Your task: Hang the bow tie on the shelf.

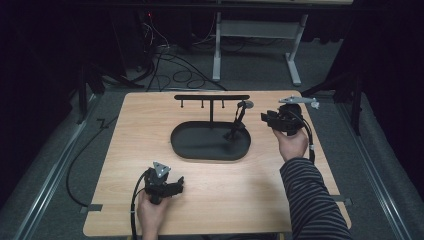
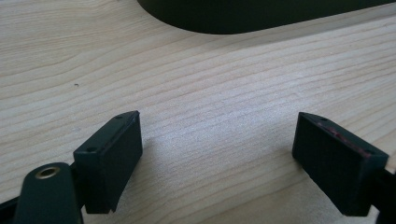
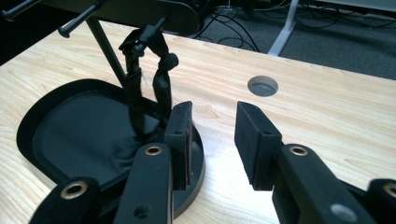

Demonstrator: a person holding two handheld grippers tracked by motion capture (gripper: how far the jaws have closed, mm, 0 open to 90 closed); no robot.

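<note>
A: The right gripper (image 1: 272, 120) is hovering beside the right end of the stand (image 1: 211, 98), its jaws standing partly apart with nothing between them. In the right gripper view, bare table (image 3: 327, 107) is showing through the gap.

B: And the left gripper (image 1: 176, 186)?

A: It is resting low at the near edge of the table, jaws spread wide and gripping nothing; only wood grain is lying between the pads (image 2: 112, 158).

B: Where is the strap (image 1: 237, 121)?

A: It is hanging from the rightmost peg of the stand's crossbar, looped over it, with its lower end trailing down into the black tray (image 1: 185, 150). From the right gripper view the strap (image 3: 140, 79) is dangling just left of the left pad (image 3: 180, 140), near it but apart.

B: What could be going wrong from here?

A: In my judgement, the loop is the weak point. It is sitting near the peg's tip, so a sideways brush from the right gripper could be sliding it off. The strap is also soft and thin; jaws closing off-centre could be pinching air, or catching one strand and twisting it.

B: And the stand itself?

A: It is looking light and narrow. Any pull on the strap could tip or drag it, since the left gripper is waiting well apart and not bracing the tray.
</note>
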